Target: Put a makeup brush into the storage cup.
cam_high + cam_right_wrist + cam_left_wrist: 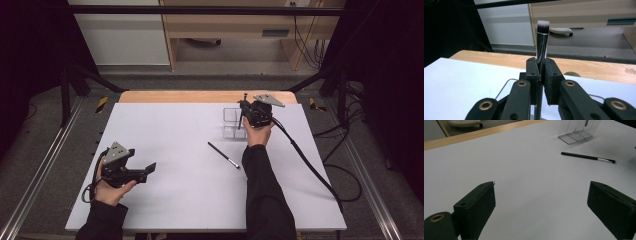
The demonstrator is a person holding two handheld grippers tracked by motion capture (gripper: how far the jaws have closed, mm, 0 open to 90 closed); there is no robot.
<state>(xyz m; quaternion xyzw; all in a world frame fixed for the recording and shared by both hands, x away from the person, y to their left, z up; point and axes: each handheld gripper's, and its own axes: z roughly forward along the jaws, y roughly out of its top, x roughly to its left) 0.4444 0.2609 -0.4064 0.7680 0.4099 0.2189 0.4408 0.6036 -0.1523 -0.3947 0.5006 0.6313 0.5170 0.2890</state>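
We hold our right tongs [540,75] clamped on an upright silver-ferruled makeup brush [541,42] above the clear plastic organiser [231,116]; left tongs [541,202] gape over the white tabletop [175,200], a thin black brush [223,155] nearby.

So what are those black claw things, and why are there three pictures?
A person sits at a white table and holds a grabbing tool in each hand. One picture looks down from above; the other two come from little cameras riding on the tools. The right gripper has its fingers squeezed shut on a makeup brush, bristles up, above a clear plastic organizer with compartments. The left gripper waits with its fingers wide open and nothing in them. A second, thinner brush lies flat on the table, near the organizer.
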